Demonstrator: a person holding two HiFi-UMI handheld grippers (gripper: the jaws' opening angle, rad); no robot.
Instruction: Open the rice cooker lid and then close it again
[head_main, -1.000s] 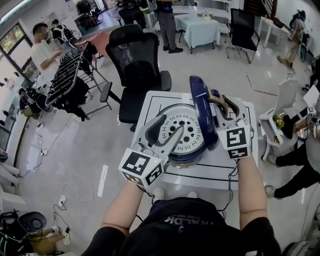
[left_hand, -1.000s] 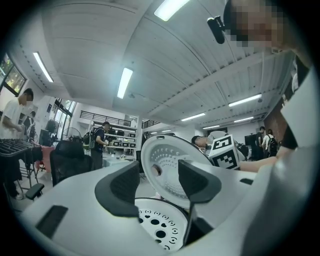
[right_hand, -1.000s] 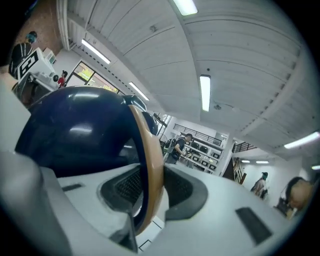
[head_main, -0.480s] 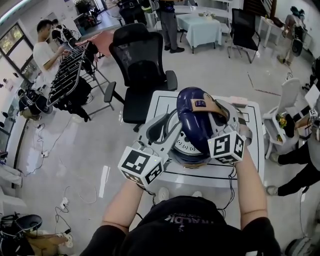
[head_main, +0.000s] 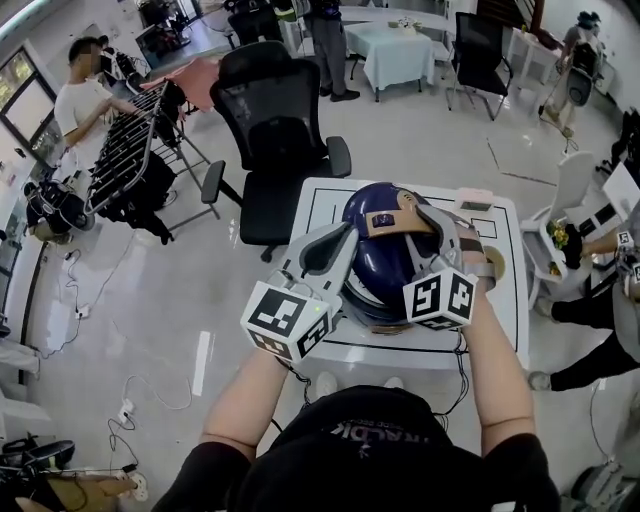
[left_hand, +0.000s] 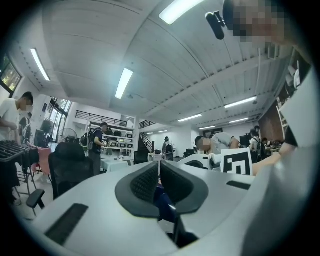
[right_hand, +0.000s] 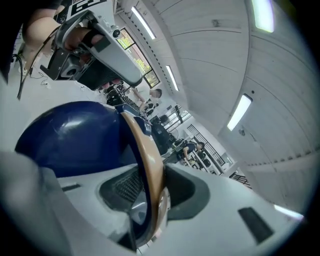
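I see a black office chair (head_main: 275, 125) behind the white table (head_main: 318, 205), a pale glossy floor (head_main: 420, 135), a drying rack (head_main: 120, 150) on the left, and ceiling strip lights (left_hand: 124, 83).

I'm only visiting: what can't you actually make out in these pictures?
- Whether the lid has latched: in the head view its rim is covered by the left gripper, jaws just closed with nothing seen between them, and the right gripper, jaws just eased wider around the handle.
- Anything inside: under the lid in every view.
- The handle's label: print too small, head view.
- Pale pink item at the table's far corner: too small to identify.
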